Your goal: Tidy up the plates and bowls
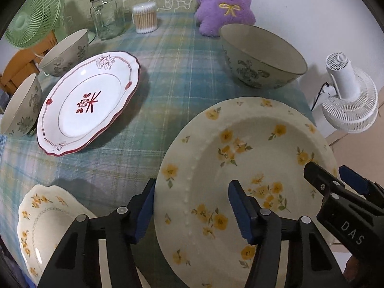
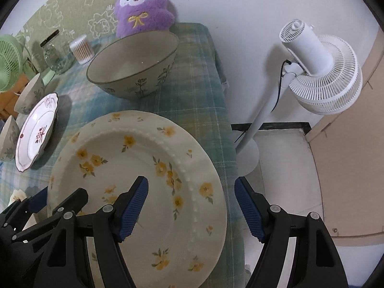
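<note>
Large cream round plate with yellow flowers (image 1: 242,168) at table's right edge, left gripper (image 1: 192,211) fingers spread astride its 9 o'clock rim, right gripper (image 2: 192,206) spread astride its 3 o'clock rim overhanging floor, grey-green floral ceramic bowl (image 2: 134,64) at 12 o'clock, bare plaid tablecloth (image 1: 172,72) between.

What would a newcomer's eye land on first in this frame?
The big yellow-flowered plate fills the foreground, with the left gripper and right gripper each open astride an opposite rim. Behind it sits a large floral bowl, and a purple plush toy leans at the table's far edge. To the left lies a red-trimmed white plate.
</note>
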